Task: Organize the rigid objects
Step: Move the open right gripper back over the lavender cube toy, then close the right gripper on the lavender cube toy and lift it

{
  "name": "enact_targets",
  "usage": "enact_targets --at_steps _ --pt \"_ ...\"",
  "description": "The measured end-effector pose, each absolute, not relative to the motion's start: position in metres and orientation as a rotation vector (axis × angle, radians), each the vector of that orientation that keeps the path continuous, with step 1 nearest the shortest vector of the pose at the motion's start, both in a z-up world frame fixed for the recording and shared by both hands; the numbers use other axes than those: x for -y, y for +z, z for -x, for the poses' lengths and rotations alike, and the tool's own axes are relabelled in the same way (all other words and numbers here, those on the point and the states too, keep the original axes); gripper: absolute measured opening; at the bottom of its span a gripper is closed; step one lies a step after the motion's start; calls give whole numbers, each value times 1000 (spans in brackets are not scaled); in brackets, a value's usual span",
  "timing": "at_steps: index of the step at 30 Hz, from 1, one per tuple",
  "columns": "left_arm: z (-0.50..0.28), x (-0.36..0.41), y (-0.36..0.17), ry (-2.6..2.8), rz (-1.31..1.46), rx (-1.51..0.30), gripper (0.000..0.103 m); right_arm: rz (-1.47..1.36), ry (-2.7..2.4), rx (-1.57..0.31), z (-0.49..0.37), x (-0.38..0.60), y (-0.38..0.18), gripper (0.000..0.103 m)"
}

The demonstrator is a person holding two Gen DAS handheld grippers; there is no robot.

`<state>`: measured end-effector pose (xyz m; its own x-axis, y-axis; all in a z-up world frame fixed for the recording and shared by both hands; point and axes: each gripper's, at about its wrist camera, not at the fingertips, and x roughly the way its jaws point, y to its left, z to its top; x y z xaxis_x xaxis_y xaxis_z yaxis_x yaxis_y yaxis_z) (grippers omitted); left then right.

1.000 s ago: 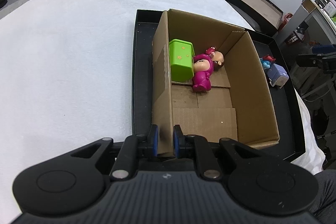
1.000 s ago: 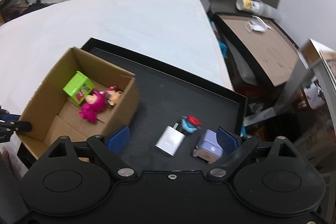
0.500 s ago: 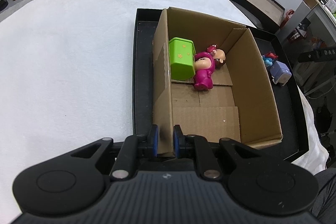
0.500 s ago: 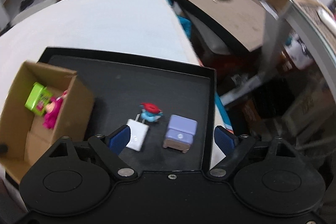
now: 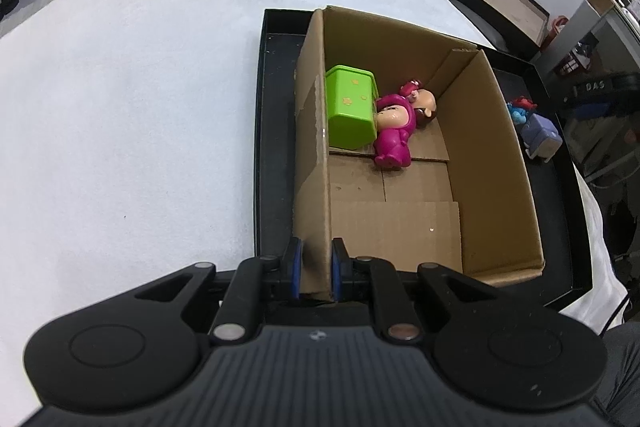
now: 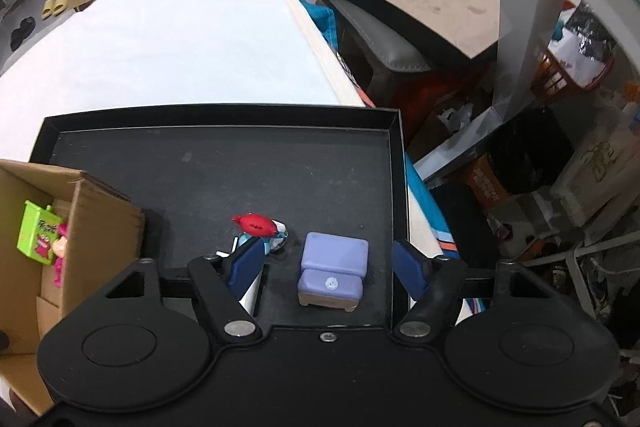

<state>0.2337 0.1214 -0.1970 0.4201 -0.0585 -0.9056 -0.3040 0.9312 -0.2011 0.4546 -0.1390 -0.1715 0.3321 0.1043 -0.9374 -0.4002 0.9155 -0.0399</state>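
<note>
Black tray [image 6: 224, 115] underneath, lilac toy sofa [image 6: 333, 274] lower centre between my right claw's [image 6: 326, 261] closing, not-yet-touching pads; centre, then squeeze. Left claw [image 5: 313, 269] pinches the carton's wall [image 5: 312, 131]

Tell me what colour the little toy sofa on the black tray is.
The toy sofa is pale purple with a beige base, clearest in the right wrist view.
</note>
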Motion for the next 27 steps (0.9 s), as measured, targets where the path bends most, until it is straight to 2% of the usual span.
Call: enact_targets --at_steps 8,12,14,27 --pt "-236 -121 -199 160 357 -1143 14 267 307 -1247 -466 143 -197 55" --pt "-237 -122 -200 160 358 -1145 14 241 299 -1270 -470 143 -204 54" --pt "-237 -123 -201 161 361 -1146 14 237 292 -1281 -472 143 -208 47" --pt "-237 -121 -200 165 349 -1141 14 276 291 -1318 -461 135 -222 44"
